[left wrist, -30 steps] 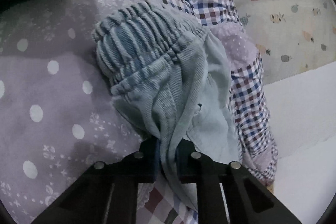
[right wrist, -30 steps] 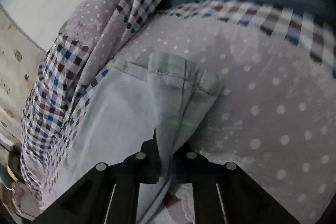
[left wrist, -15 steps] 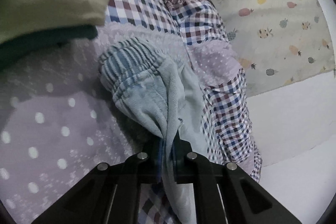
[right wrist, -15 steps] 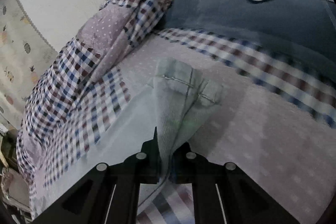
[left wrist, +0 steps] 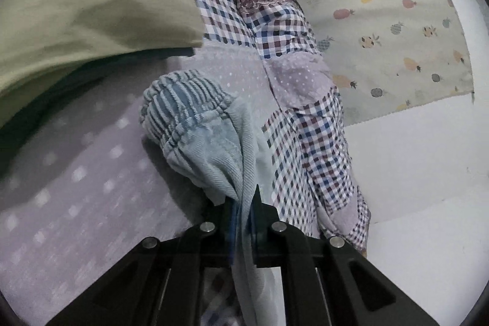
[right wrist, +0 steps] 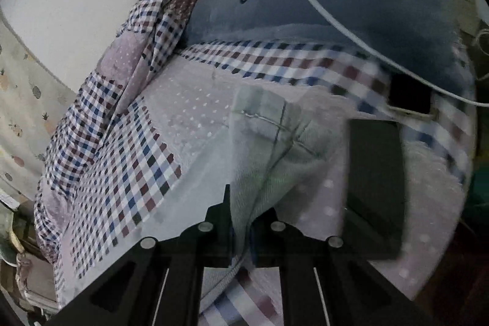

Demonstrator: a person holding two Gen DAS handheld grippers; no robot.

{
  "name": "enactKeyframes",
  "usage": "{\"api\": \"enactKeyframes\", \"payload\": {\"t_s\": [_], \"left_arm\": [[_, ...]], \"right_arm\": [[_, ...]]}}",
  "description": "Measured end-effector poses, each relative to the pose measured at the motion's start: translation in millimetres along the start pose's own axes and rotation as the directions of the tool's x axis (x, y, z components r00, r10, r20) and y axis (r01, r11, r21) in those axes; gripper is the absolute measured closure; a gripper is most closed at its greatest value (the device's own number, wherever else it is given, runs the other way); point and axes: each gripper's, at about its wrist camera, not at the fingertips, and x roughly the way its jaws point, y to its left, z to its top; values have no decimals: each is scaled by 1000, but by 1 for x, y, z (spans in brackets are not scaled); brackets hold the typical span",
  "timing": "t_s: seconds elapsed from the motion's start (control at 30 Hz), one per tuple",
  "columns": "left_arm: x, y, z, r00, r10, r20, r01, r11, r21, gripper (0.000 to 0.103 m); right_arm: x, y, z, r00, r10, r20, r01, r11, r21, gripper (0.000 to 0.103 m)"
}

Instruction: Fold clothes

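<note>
The left gripper (left wrist: pixel 243 213) is clenched on the trousers (left wrist: pixel 211 148) at their ribbed waistband; the right gripper (right wrist: pixel 241 213) pinches their hem (right wrist: pixel 269 124). They hang over the bed (left wrist: pixel 76 203) near its edge. Only the right view shows the pillow (right wrist: pixel 351 8).

A: What does the left gripper (left wrist: pixel 241 216) look like?

B: Matte black all over. Two flat angular arms run up from the bottom edge and narrow toward the jaws. Four round silver screws (left wrist: pixel 207 225) sit in a shallow arc across them.

A: And the right gripper (right wrist: pixel 240 219)?

B: The same build: black, angular, four silver screws (right wrist: pixel 277 225). Thin pale lines run along the inner edges of its arms, and one finger (right wrist: pixel 226 196) ends in a thin pointed tip.
</note>
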Motion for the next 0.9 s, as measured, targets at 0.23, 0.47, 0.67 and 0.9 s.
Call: {"api": "enactKeyframes", "payload": {"t_s": [0.23, 0.47, 0.67, 0.9], "left_arm": [[-57, 11, -35, 999, 41, -27, -38, 996, 82, 97], [-43, 22, -52, 992, 125, -32, -116, 974, 197, 93], [-52, 25, -74, 994, 104, 29, -108, 959, 261, 34], [-48, 32, -92, 991, 122, 58, -134, 943, 305, 20]], "right_arm": [[-37, -36, -9, 999, -7, -46, 7, 1000, -3, 97], [-32, -60, -33, 987, -92, -128, 95, 995, 16, 82], [-83, -91, -35, 996, -82, 39, 78, 991, 110, 52], [-104, -105, -71, 982, 93, 166, -116, 984, 135, 41]]}}
